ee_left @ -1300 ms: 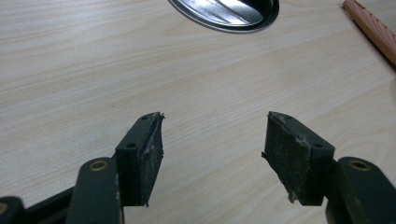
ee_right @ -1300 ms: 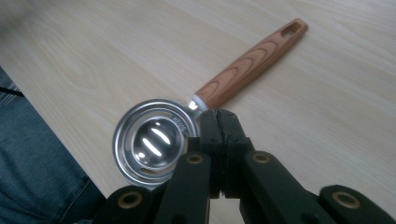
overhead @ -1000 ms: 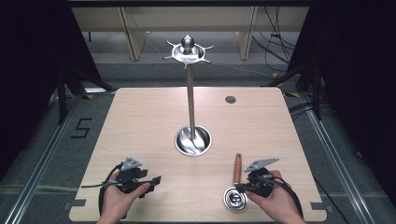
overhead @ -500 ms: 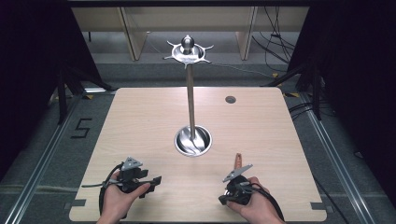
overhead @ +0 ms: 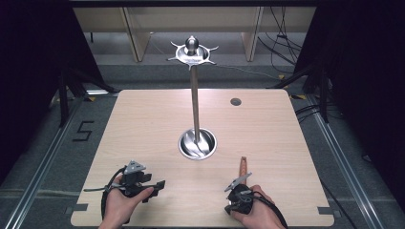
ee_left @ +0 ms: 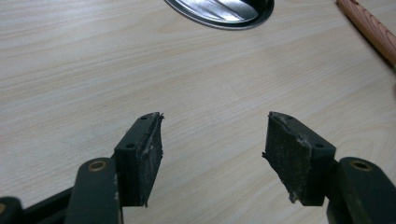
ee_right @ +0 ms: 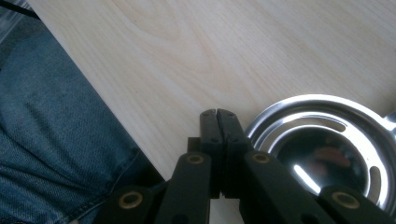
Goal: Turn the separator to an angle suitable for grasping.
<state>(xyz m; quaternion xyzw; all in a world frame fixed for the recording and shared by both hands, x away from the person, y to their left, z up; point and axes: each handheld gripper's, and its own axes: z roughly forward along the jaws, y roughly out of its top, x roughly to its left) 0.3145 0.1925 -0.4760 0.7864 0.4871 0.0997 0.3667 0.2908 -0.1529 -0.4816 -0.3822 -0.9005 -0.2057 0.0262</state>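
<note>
The right gripper, jaws clenched on nothing, has slid in beside the steel strainer; the left gripper waits, jaws released.

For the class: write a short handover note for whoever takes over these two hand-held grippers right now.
Left hand-held gripper: open, nothing between its pads, resting near the table's front edge.
Right hand-held gripper: shut, holding nothing, beside the bowl of the wooden-handled strainer, which lies flat by the front edge.
Hanging stand: upright mid-table, nothing visible on its hooks.
Done: nothing hung.
Left: probably grip the strainer and hang it.
</note>
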